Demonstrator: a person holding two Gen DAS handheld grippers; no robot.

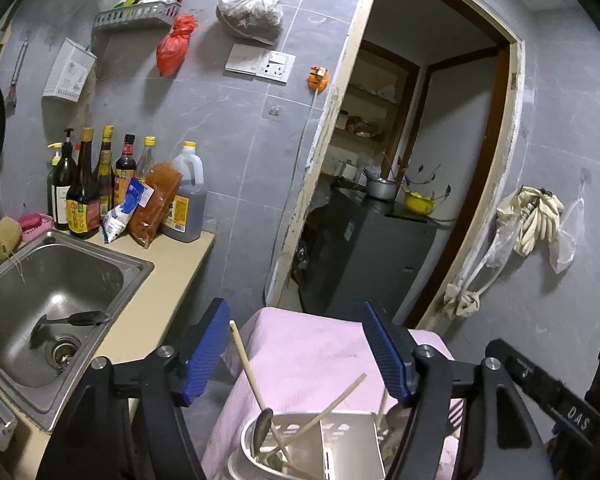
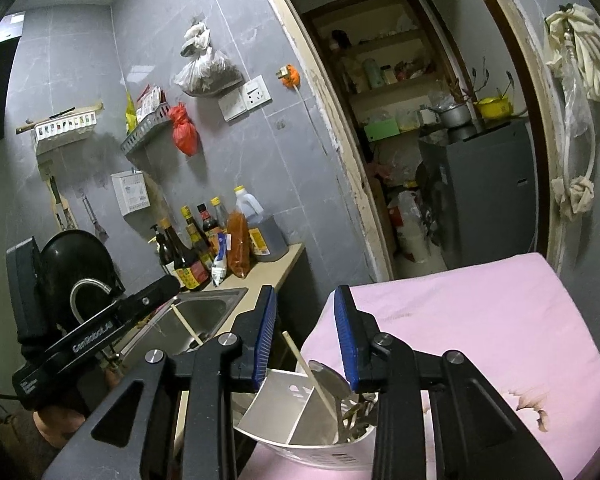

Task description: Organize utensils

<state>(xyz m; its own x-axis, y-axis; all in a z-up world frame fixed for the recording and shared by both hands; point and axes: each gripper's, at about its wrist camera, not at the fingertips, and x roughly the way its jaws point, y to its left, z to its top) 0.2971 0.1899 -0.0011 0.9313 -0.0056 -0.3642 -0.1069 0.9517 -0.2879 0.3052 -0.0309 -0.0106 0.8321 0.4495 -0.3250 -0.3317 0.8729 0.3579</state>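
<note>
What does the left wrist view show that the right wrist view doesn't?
Left wrist only: the sink basin from above, with a dark utensil lying near its drain.

Right wrist only: the curved faucet and a black wok behind it.

Both: the white utensil holder with chopsticks and spoons on the pink cloth, the sauce bottles, and each open, empty tool.
</note>
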